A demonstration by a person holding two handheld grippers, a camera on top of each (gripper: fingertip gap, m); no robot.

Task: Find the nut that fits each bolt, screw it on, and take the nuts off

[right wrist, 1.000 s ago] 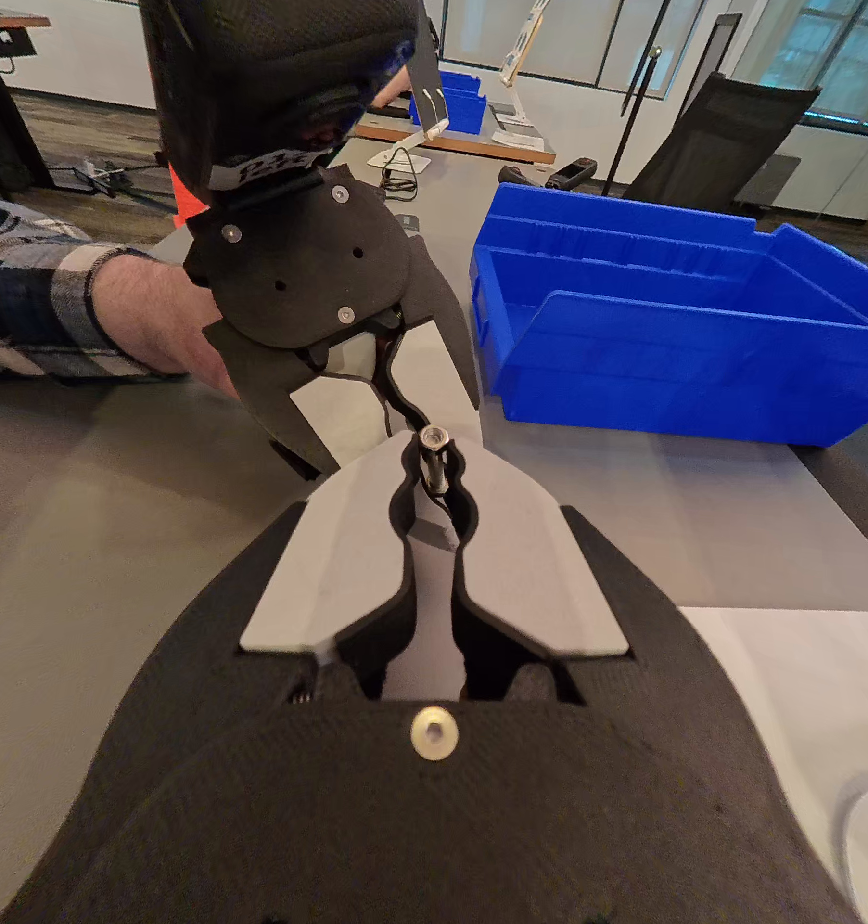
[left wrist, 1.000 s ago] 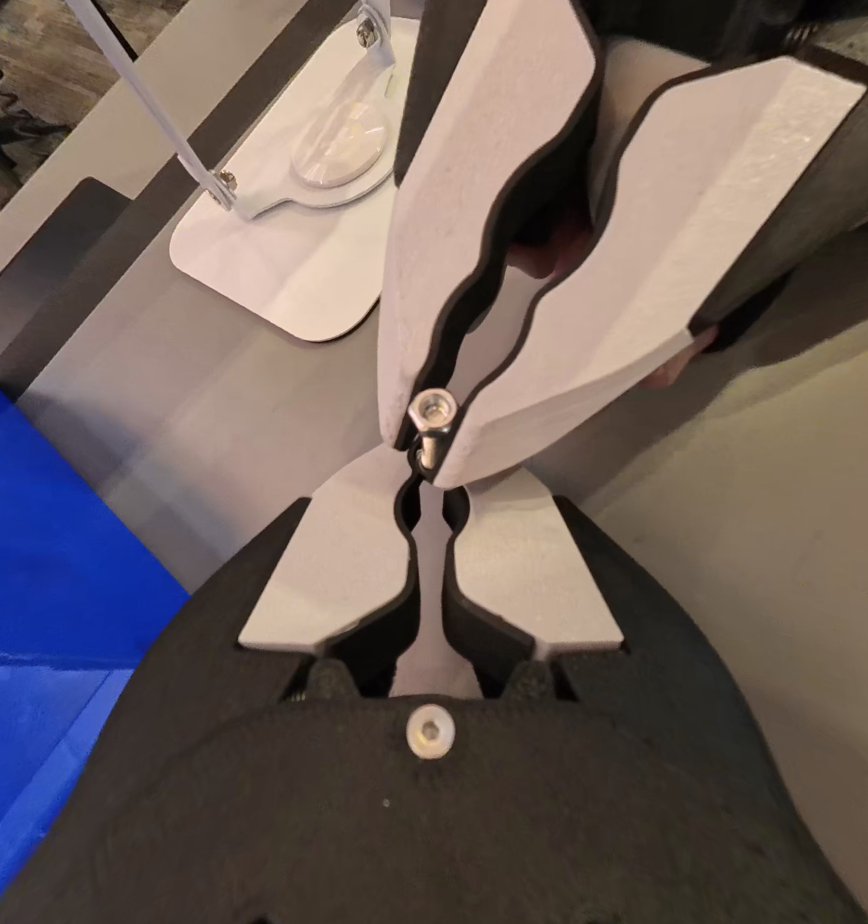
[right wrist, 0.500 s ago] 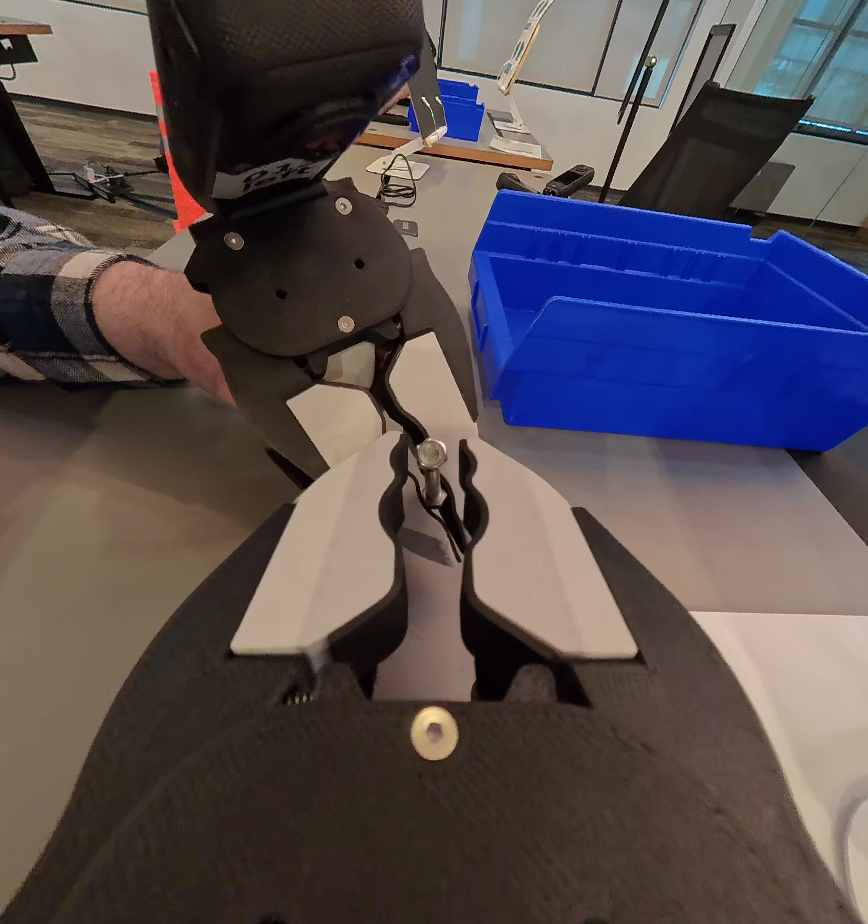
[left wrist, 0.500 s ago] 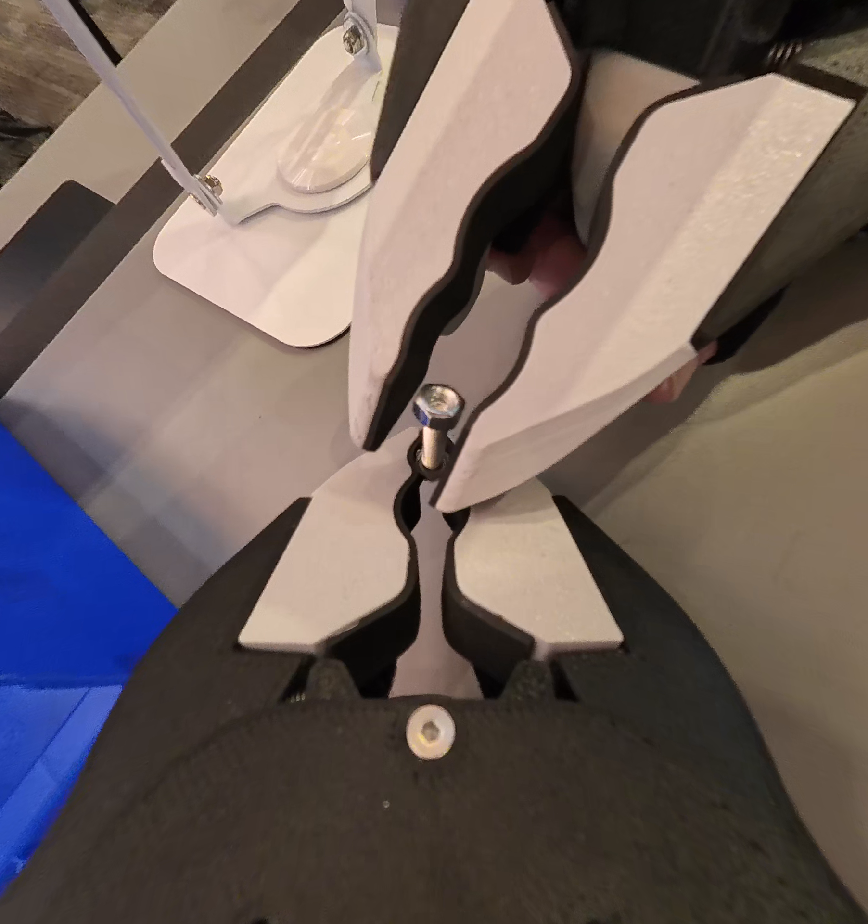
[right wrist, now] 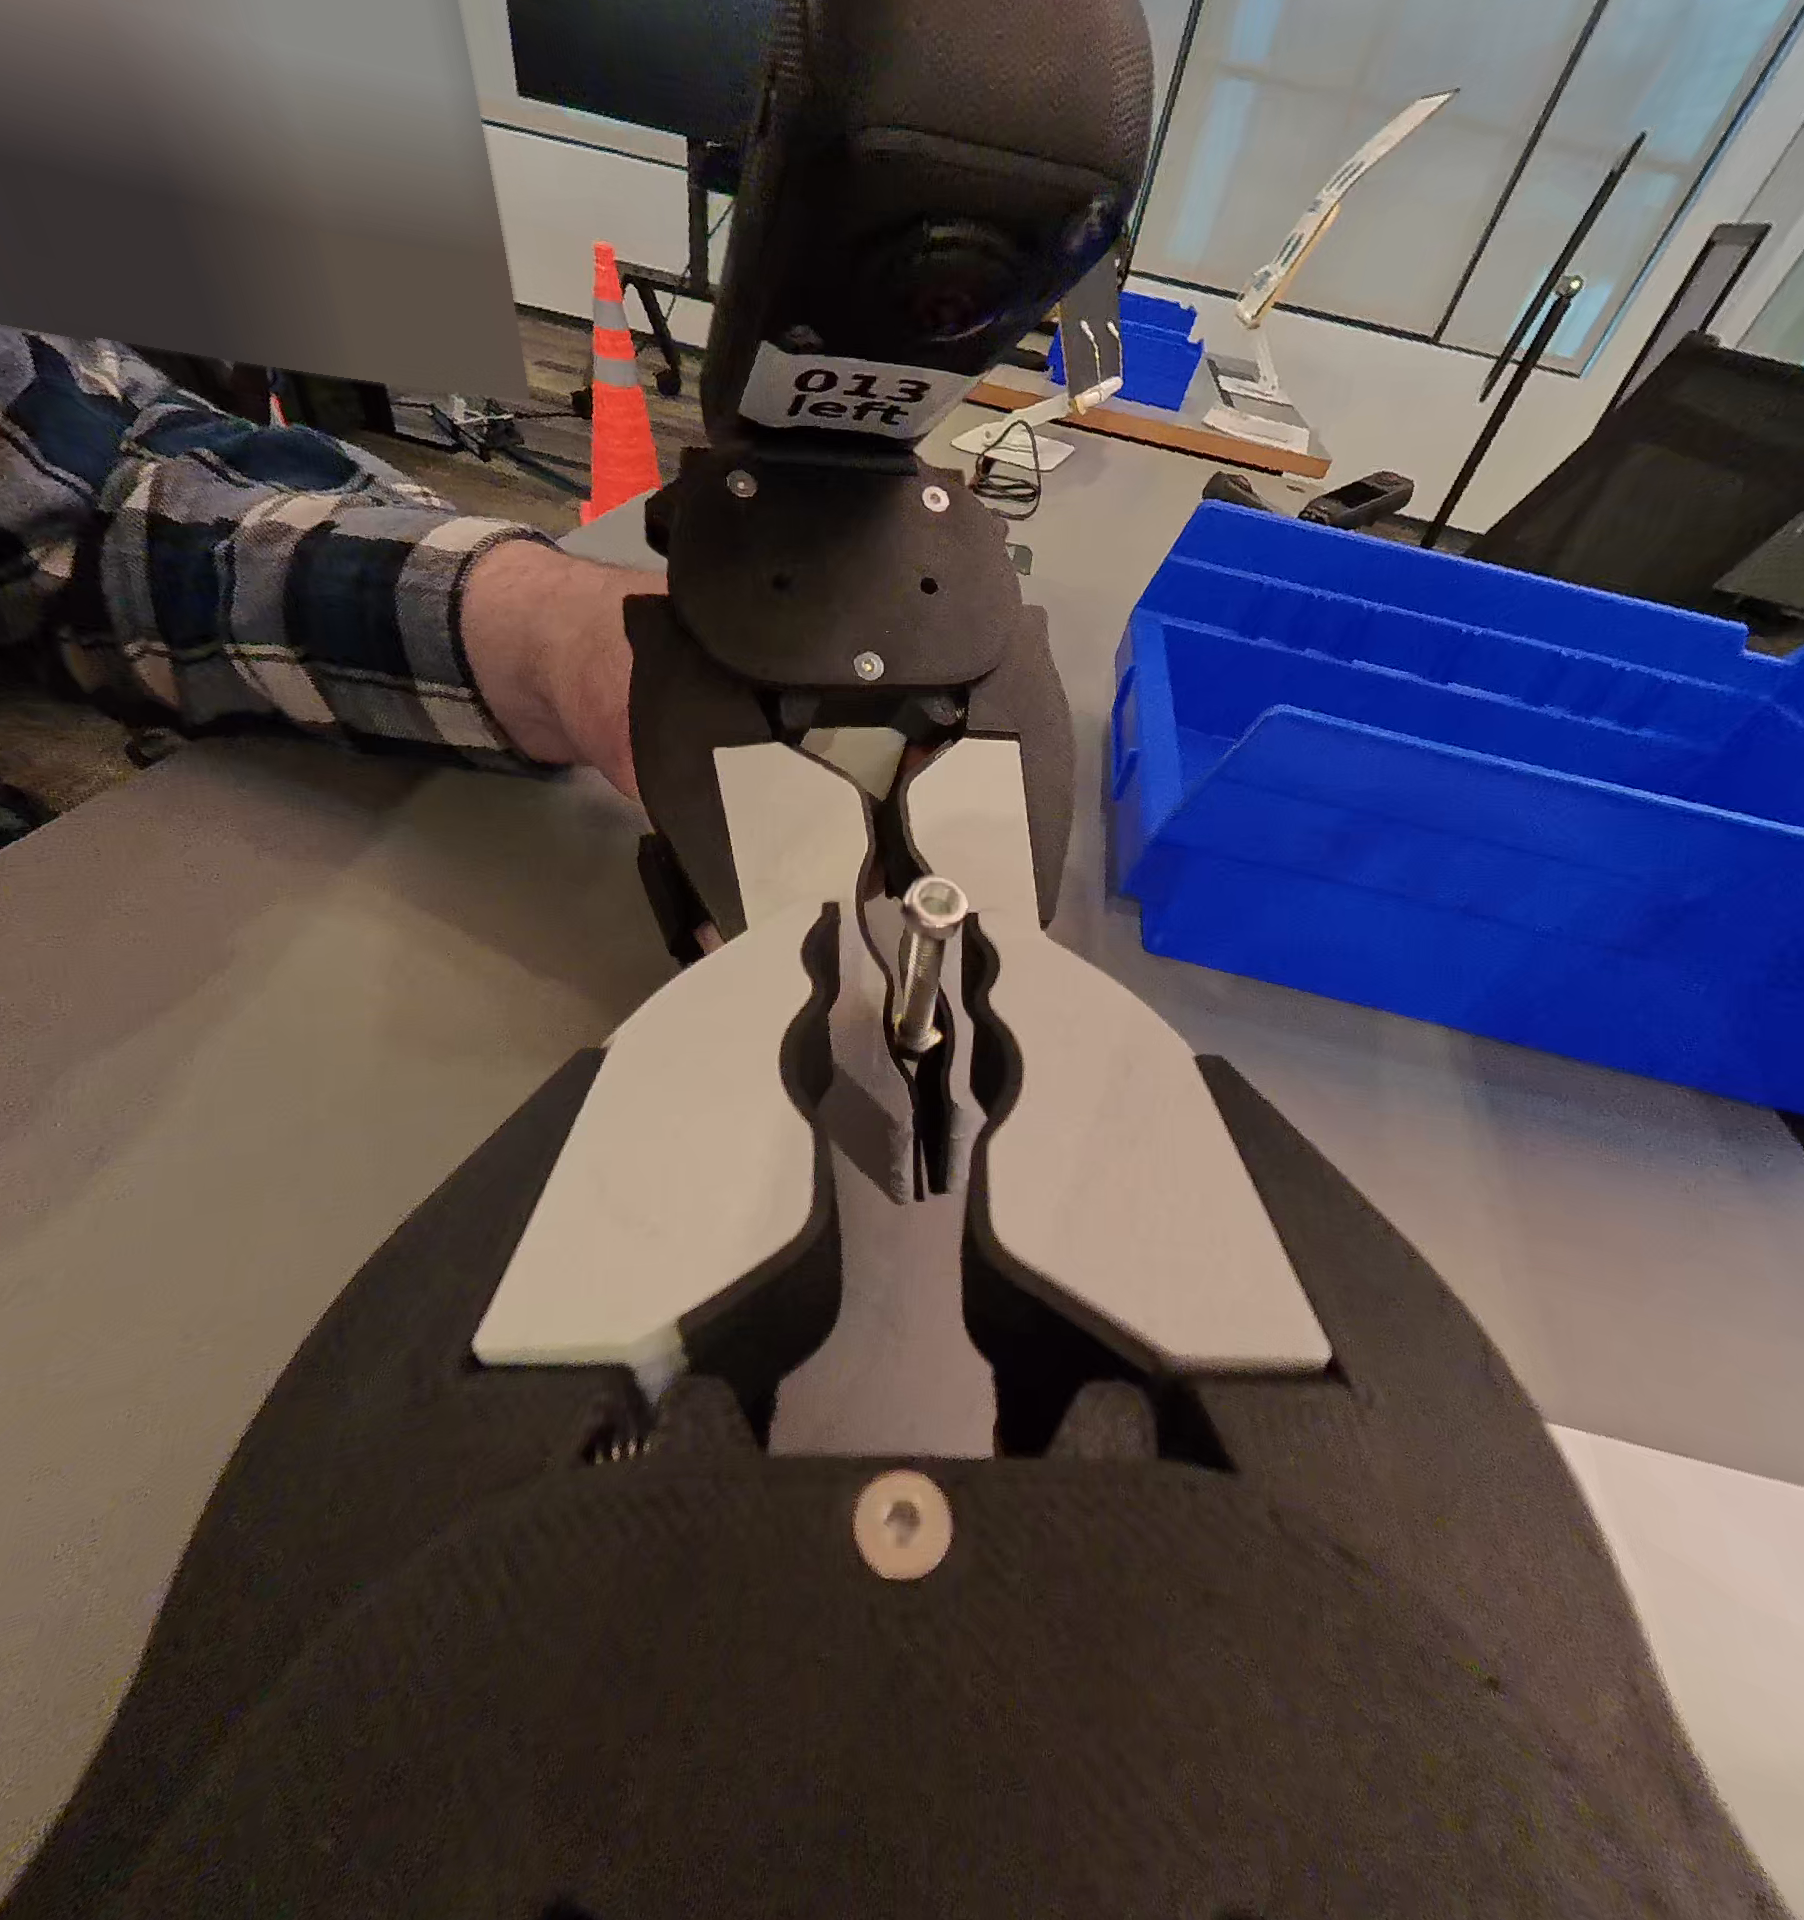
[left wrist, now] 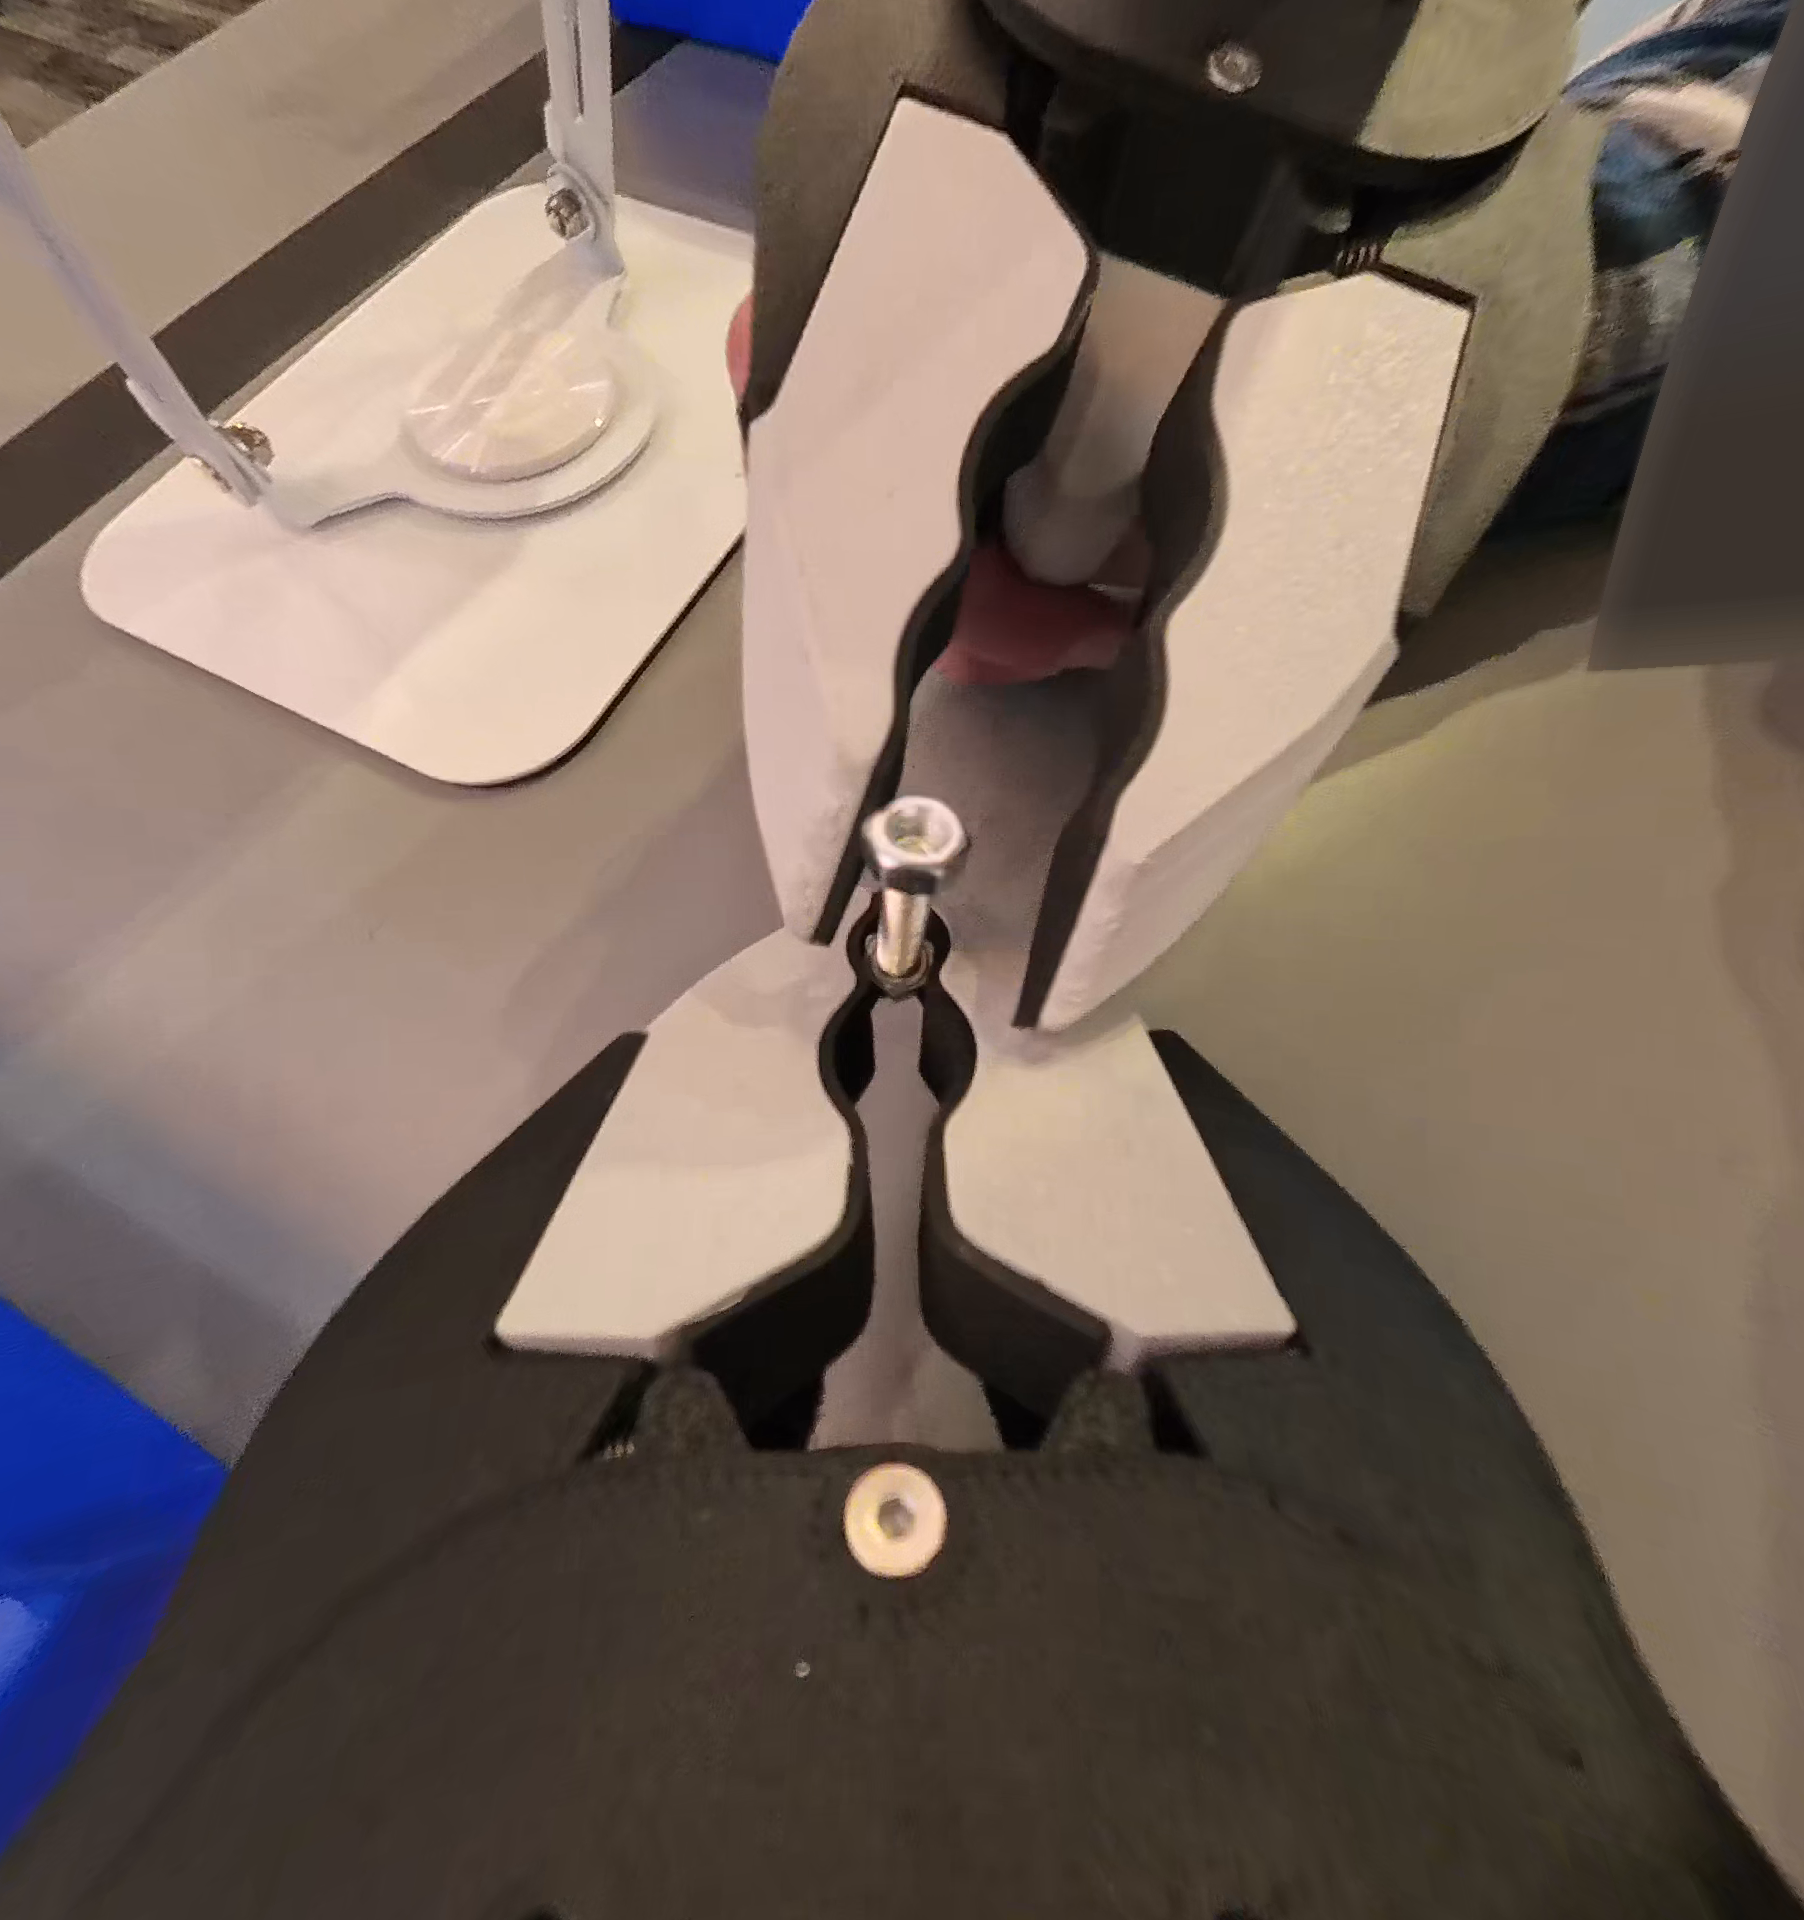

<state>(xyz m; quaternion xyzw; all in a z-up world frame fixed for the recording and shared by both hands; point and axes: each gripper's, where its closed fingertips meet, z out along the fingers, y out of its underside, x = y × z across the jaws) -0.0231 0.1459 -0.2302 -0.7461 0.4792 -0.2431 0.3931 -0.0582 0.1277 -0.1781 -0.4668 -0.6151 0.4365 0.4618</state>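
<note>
1. The left tool (left wrist: 903, 961) has its fingers clamped together on the lower end of a silver hex-head bolt (left wrist: 906, 883), at a small nut (left wrist: 900, 977) threaded near that end.
2. The bolt stands nearly upright above the left tool's fingertips, head uppermost, held in the air over the grey bench (left wrist: 254, 935).
3. The right tool (right wrist: 903, 971) faces the left one from the opposite side, its two white fingers (left wrist: 825, 644) spread apart with the bolt's head between them.
4. In the left wrist view one right-tool finger lies just beside the bolt head while the other stands clear of it; neither is plainly pressing on it.
5. In the right wrist view the bolt shaft (right wrist: 919, 987) rises between the spread fingertips, with open space to its left.
6. A hand in a plaid sleeve (right wrist: 254, 603) holds the left tool.
7. A blue plastic bin (right wrist: 1500, 831) sits on the bench, well apart from the tools.
8. A white stand base (left wrist: 389, 540) rests on the bench beyond the left tool.
9. An orange traffic cone (right wrist: 617, 395) stands on the floor behind.
</note>
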